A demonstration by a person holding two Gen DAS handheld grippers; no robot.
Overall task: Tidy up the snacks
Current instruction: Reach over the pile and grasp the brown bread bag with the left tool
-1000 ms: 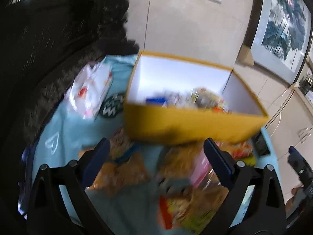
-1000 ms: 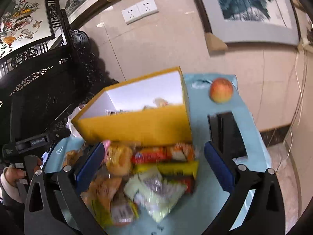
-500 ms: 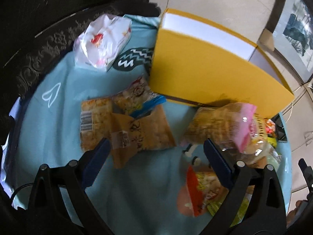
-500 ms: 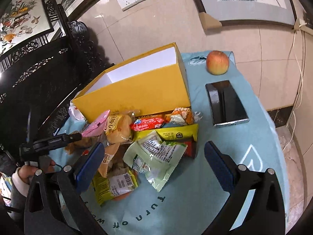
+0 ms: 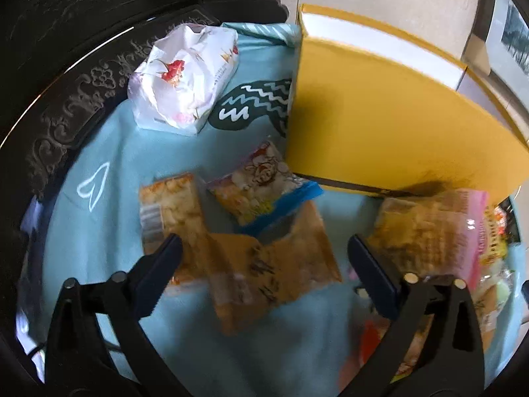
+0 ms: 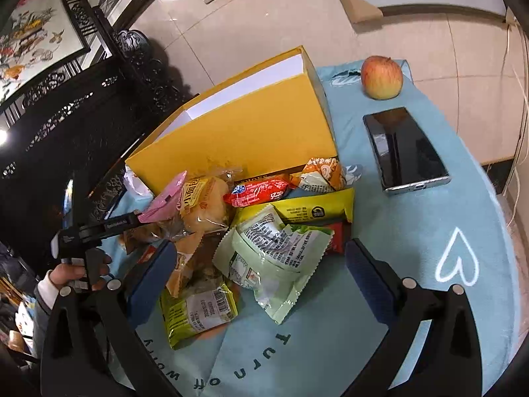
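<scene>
Left wrist view looks down past the left hand-held gripper (image 5: 264,261), its blue-padded jaws spread wide and holding nothing, poised over a brown paper-look snack packet (image 5: 274,271) that lies flat on the light blue cloth-covered tabletop (image 5: 99,231). Just ahead of it lie a clear packet of golden crackers (image 5: 172,211) and a blue-edged printed snack bag (image 5: 261,188); beyond those stands the open yellow cardboard box (image 5: 380,122), with a white flowered plastic bag (image 5: 185,76) off to its left. The frame is somewhat blurred, so I cannot tell whether the fingertips touch the packet.

From the right wrist camera, the right hand-held gripper (image 6: 261,264) is likewise spread and empty, hovering near a pale green crinkled wrapper (image 6: 274,254) in the heap beside the box. A red-yellow apple (image 6: 382,77) and a black smartphone (image 6: 406,149) sit farther ahead to the right.

This looks like the pick-up step: snacks are loose outside the box. Next, I judge, the left jaws must drop around the brown packet's edge, close, and carry it forward over the box wall.
</scene>
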